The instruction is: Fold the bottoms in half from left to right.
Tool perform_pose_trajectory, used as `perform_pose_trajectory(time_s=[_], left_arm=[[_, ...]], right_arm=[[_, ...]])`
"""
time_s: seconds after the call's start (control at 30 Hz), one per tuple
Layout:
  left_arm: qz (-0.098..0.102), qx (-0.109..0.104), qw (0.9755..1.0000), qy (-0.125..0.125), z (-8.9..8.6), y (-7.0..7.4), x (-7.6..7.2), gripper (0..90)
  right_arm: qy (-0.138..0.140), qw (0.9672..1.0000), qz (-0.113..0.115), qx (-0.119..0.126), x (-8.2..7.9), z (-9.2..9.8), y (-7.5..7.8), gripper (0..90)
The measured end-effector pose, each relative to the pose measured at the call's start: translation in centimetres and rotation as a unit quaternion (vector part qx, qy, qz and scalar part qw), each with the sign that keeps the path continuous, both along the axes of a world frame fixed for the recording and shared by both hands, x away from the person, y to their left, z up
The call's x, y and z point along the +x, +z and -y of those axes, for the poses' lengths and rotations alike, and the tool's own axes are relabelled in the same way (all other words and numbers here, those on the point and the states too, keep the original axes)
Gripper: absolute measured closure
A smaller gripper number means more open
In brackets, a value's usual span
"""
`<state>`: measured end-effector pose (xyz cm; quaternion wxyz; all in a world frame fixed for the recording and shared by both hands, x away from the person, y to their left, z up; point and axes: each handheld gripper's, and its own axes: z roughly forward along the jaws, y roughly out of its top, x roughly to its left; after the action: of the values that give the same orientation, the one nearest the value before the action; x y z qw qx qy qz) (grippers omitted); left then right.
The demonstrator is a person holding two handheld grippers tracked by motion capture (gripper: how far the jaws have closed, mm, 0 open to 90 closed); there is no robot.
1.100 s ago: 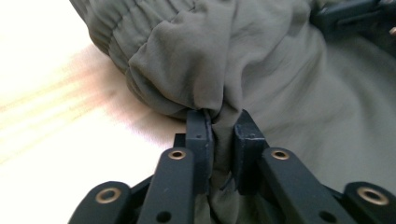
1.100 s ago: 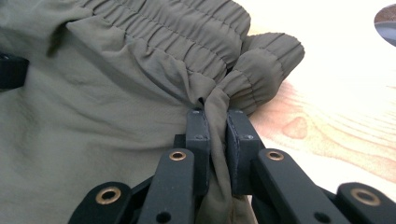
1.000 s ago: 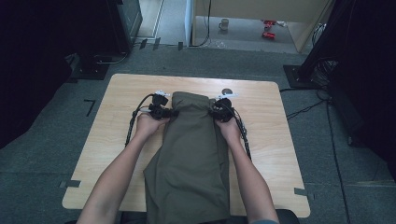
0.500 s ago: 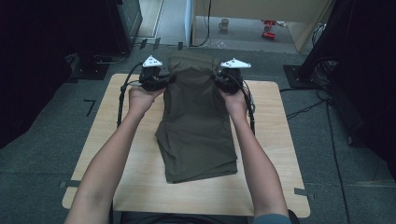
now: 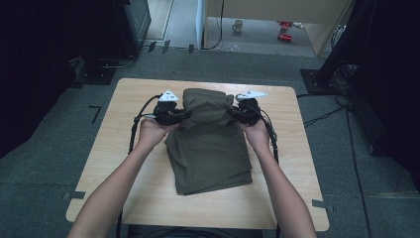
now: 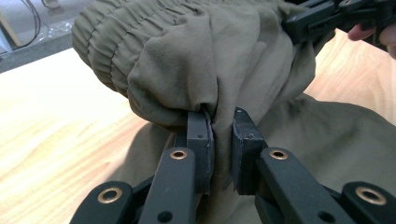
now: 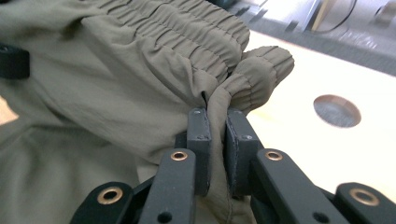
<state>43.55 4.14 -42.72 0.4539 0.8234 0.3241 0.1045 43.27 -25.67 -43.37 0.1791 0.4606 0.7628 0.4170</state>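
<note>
1. We see both forearms reaching forward over the table, the left gripper and right gripper held level, facing each other.
2. Each gripper's jaws are clamped on a pinch of the olive trousers near the elastic waistband.
3. The waistband end is lifted and bunched between the grippers; the folded remainder lies flat mid-table.

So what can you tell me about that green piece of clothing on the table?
The olive-green trousers look like thin woven cloth, with a gathered elastic waistband. They lie folded lengthwise on the wooden table. The waistband end is lifted and bunched, pinched at its sides by the left gripper and the right gripper.
</note>
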Motion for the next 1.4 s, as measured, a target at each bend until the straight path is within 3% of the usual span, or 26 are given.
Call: perform_pose_trajectory(time_s=[0.13,0.3,0.53,0.87,1.0,1.13,1.2,1.27,1.4], left_arm=[[0.01,0.009,0.9998,-0.011,0.0,-0.3,-1.4,81.4],[0.01,0.016,0.9995,-0.024,-0.1,-0.9,-3.0,80.7],[0.009,0.027,0.9989,-0.037,0.1,-2.0,-4.6,79.0],[-0.012,0.042,0.9979,-0.048,-0.1,-3.8,-5.9,72.4],[-0.007,0.064,0.9963,-0.056,-0.1,-4.7,-6.9,78.0],[-0.003,0.091,0.9932,-0.072,0.0,-5.5,-7.7,79.2],[-0.001,0.091,0.993,-0.075,-0.2,-5.8,-7.9,78.4],[-0.012,0.085,0.9934,-0.075,-0.4,-6.0,-8.0,76.5],[-0.041,0.058,0.9948,-0.073,-1.0,-6.2,-7.9,66.4]], right_arm=[[0.005,1.0,-0.004,0.006,-1.3,0.3,-0.5,81.1],[0.018,0.9998,-0.006,0.0,-3.3,0.5,-0.9,79.4],[0.025,0.9995,-0.018,-0.005,-4.7,0.8,-2.0,77.8],[0.034,0.9986,-0.038,-0.01,-6.4,0.9,-3.9,75.2],[0.037,0.9985,-0.038,-0.01,-7.1,0.7,-4.2,80.9],[0.044,0.9981,-0.035,-0.027,-8.0,0.4,-4.4,81.1],[0.048,0.9977,-0.034,-0.032,-8.3,0.3,-4.7,80.5],[0.053,0.9972,-0.038,-0.037,-8.7,0.3,-4.9,78.3],[0.055,0.9966,-0.05,-0.036,-9.0,0.7,-5.4,65.1]])
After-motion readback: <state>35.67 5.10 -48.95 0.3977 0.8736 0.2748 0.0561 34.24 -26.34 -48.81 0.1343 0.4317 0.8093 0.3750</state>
